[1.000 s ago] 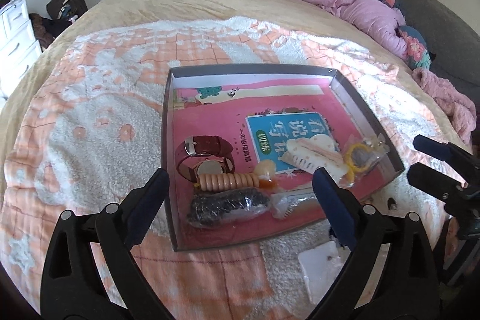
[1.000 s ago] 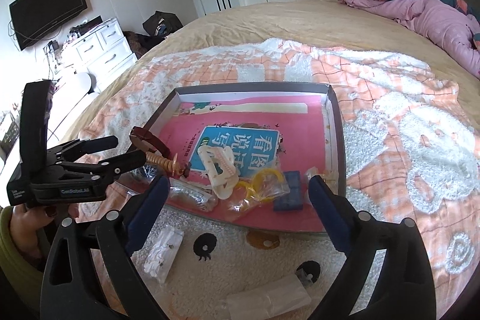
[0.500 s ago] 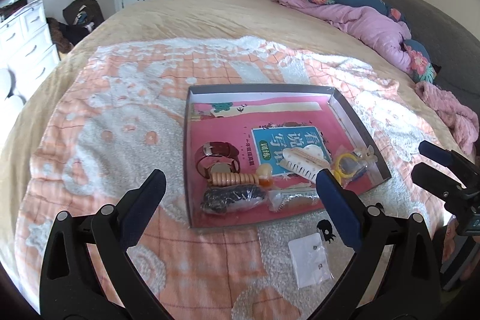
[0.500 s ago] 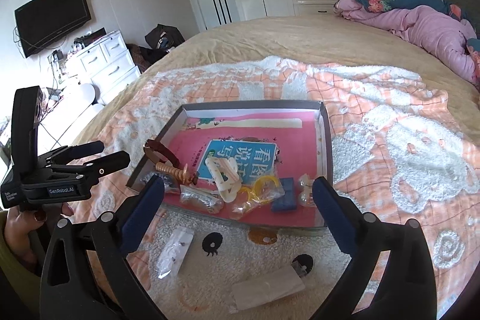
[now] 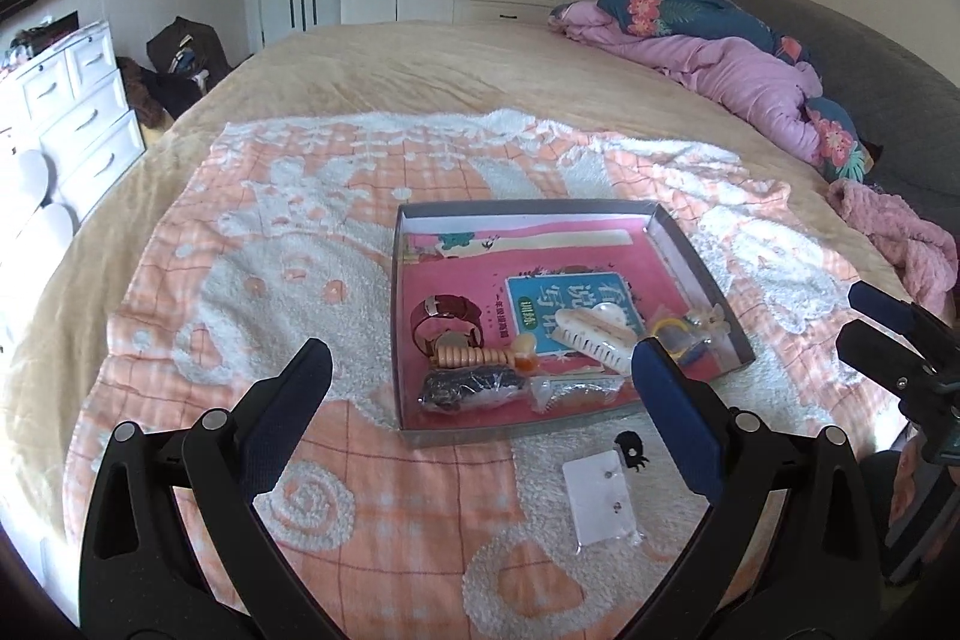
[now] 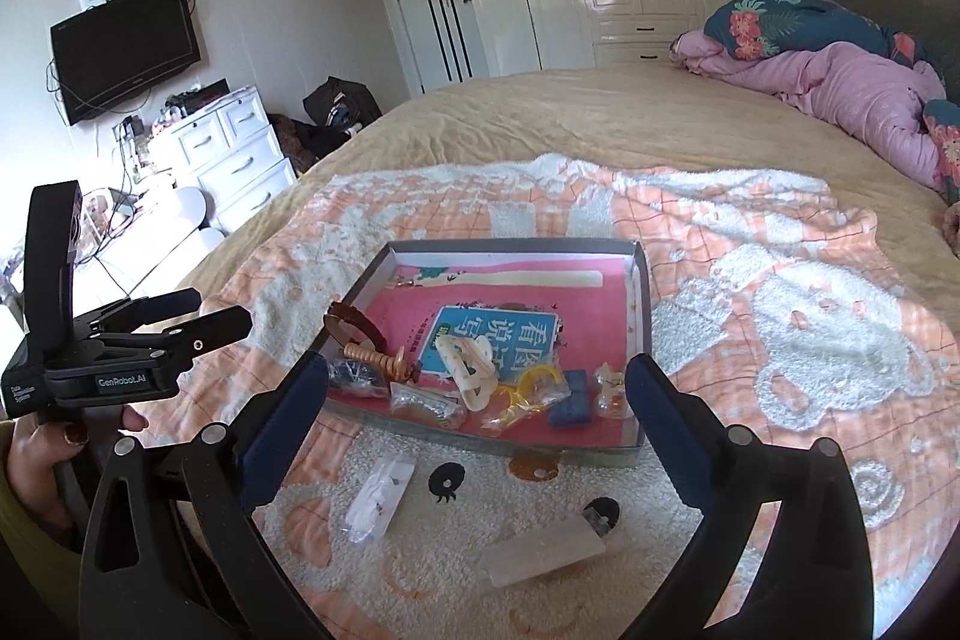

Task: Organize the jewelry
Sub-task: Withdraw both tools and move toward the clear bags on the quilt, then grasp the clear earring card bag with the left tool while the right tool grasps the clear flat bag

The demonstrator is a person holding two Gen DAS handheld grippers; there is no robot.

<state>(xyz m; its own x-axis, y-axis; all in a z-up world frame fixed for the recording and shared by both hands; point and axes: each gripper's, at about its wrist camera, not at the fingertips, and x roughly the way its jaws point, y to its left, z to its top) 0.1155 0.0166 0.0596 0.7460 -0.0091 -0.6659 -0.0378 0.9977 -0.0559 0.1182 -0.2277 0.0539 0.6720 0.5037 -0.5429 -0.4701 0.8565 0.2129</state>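
Observation:
A grey tray (image 5: 528,206) with a pink lining lies on the blanket and holds a red watch (image 5: 445,319), a peach coil hair tie (image 5: 474,358), a white hair claw (image 5: 594,334), a yellow ring in a bag (image 5: 672,334) and a dark bagged item (image 5: 468,391). The right wrist view also shows a blue piece (image 6: 570,398) in the tray (image 6: 516,244). An earring card in a clear bag (image 5: 600,490) lies outside, in front of the tray. My left gripper (image 5: 480,388) is open and empty, short of the tray. My right gripper (image 6: 477,391) is open and empty too.
A second clear packet (image 6: 540,553) and the earring bag (image 6: 381,496) lie on the orange-and-white blanket (image 6: 810,340) near me. A hand (image 6: 36,454) holds the left gripper (image 6: 210,313). A pink quilt (image 5: 738,82) is piled at the bed's far right, with white drawers (image 5: 78,112) left.
Both grippers have drawn back and up from the tray, which now looks smaller and farther away. Both stay open and empty. The objects have not moved.

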